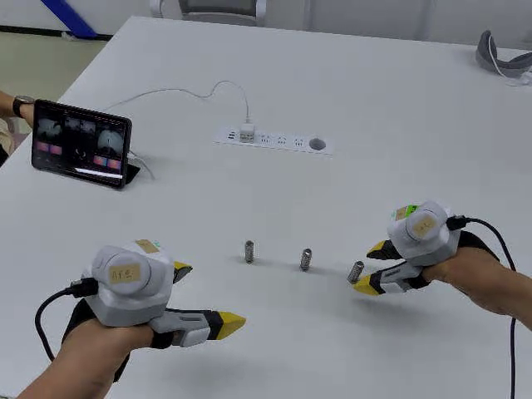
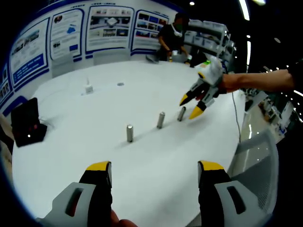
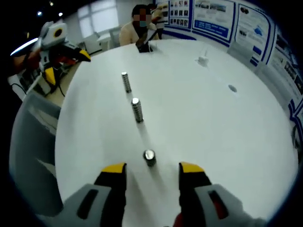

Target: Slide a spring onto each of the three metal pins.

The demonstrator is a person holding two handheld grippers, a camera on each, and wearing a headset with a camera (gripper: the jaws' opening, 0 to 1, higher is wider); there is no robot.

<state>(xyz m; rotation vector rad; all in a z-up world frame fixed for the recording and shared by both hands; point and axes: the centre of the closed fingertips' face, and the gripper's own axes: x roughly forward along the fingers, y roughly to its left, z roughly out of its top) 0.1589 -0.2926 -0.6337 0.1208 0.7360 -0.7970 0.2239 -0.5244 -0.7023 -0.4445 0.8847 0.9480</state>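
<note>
Nothing is legible: tan stickers (image 1: 125, 272) on the left gripper (image 1: 208, 293) and right gripper (image 1: 366, 268) bear marks (too small), and the wall posters (image 2: 106, 21) blur.

On the white table (image 1: 349, 100) three small ribbed metal pins stand in a row: left pin (image 1: 249, 251), middle pin (image 1: 306, 259), and right pin (image 1: 356, 271), which leans a little. The right tongs (image 1: 366, 268) lie low with yellow-tipped jaws apart, the lower tip just beside the right pin, while the left tongs (image 1: 212, 293) hang spread near the front edge, well apart from the pins. Farther back sit a lit tablet (image 1: 81, 143) and a power strip (image 1: 273, 140) with a white cable (image 1: 191, 91).
</note>
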